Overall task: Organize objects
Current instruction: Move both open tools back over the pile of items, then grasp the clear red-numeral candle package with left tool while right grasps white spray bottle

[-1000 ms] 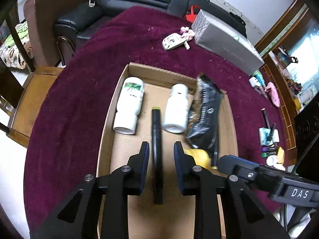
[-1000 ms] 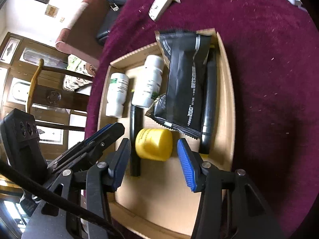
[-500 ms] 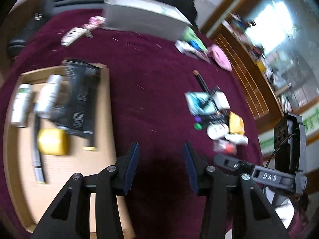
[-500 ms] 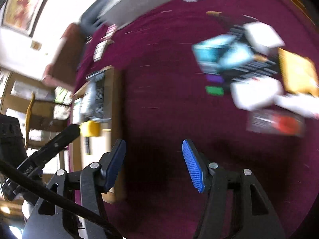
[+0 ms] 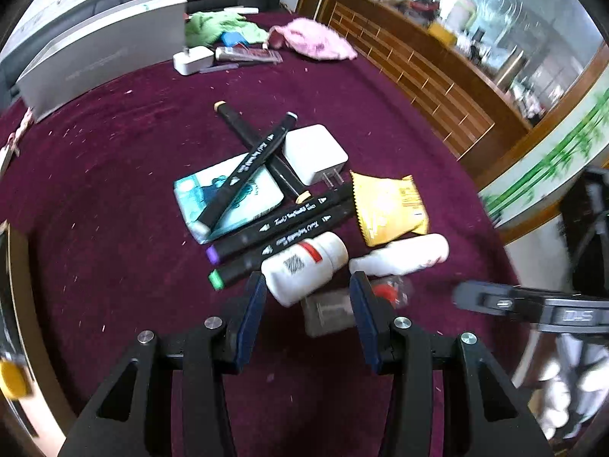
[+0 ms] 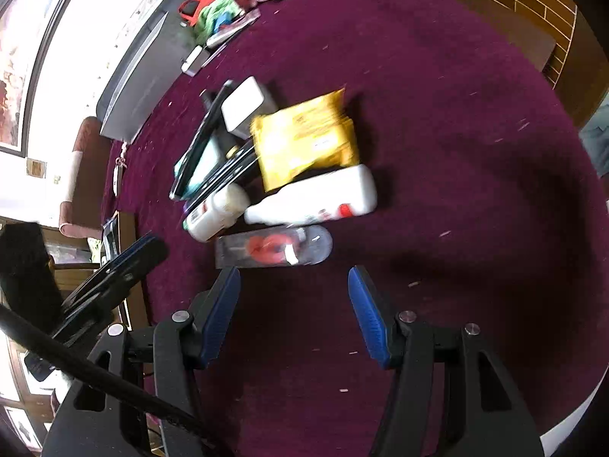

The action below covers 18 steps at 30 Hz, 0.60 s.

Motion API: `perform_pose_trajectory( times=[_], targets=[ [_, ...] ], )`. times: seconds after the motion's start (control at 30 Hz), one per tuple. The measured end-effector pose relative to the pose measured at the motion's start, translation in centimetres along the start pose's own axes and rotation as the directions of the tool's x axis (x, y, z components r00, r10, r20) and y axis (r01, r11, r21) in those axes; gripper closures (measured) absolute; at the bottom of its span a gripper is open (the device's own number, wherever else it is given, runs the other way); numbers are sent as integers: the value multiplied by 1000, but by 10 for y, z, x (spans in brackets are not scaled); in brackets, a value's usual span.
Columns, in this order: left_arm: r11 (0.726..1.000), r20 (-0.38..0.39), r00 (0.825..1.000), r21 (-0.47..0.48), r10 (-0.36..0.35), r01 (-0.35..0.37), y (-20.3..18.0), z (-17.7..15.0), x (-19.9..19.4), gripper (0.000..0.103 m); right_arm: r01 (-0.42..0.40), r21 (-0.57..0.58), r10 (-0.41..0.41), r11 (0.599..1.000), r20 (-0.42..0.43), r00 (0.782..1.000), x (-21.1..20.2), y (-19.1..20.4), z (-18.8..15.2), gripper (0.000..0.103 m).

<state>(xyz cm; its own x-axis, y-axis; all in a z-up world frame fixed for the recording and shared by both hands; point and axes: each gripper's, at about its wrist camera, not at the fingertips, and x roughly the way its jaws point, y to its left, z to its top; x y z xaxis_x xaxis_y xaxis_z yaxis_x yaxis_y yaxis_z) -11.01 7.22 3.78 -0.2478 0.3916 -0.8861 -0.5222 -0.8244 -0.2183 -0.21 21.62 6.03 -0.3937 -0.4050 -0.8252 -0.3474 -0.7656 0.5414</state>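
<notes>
A pile of loose items lies on the purple cloth. My left gripper (image 5: 307, 282) is open, its fingertips on either side of the near end of a small white pill bottle (image 5: 300, 270) without pressing on it. Around the bottle lie a longer white bottle (image 5: 403, 255), a yellow packet (image 5: 388, 209), a white charger (image 5: 316, 154), several black markers (image 5: 281, 224) and a teal packet (image 5: 228, 198). My right gripper (image 6: 293, 272) is open and empty, just short of a clear packet with a red item (image 6: 272, 247). Beyond that packet lies the long white bottle (image 6: 316, 198).
The cardboard box (image 5: 15, 304) shows only as an edge at the far left. A grey carton (image 5: 99, 53), green cloth (image 5: 220, 26), pink cloth (image 5: 312, 42) and a white adapter (image 5: 192, 60) sit at the back. A wooden cabinet (image 5: 418, 76) borders the table's right side.
Both grippers have swept away from the cardboard box, across the cloth, to the pile of loose items. Both pairs of jaws stand wider than a second ago.
</notes>
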Motion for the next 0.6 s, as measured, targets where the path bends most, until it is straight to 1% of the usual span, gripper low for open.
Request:
perform_pose_trajectory(
  times=[0.1,0.2,0.3,0.33,0.37,0.43,0.5,0.6],
  targets=[
    [999,-20,999,39,26,-25,-6,6,15,63,-2,13,2,1000,-2,1000,-4,-16,5,45],
    [996,-55,998,78,38,-33,-15,7,30,64,-6,32,6,999,-10,1000,-6,-31,9,45],
    [997,-68,997,70,26,-21,-20,6,38,65,-8,38,9,999,-14,1000,-7,-40,13,45],
    [998,-74,997,62,8,-4,-22,5,39,71,-12,37,13,999,-16,1000,-7,-42,15,45],
    [998,-80,997,60,3,2,-23,5,40,72,-14,34,14,999,-18,1000,-7,-43,16,45],
    [997,-74,997,82,19,-12,-28,5,40,72,-21,29,21,999,-21,1000,-7,-45,19,45],
    [992,-53,998,124,38,-31,-35,8,37,71,-27,25,27,999,-25,999,-6,-46,21,45],
    [989,-36,999,145,32,-27,-37,15,35,71,-37,20,38,999,-32,999,-4,-45,22,45]
  ],
)
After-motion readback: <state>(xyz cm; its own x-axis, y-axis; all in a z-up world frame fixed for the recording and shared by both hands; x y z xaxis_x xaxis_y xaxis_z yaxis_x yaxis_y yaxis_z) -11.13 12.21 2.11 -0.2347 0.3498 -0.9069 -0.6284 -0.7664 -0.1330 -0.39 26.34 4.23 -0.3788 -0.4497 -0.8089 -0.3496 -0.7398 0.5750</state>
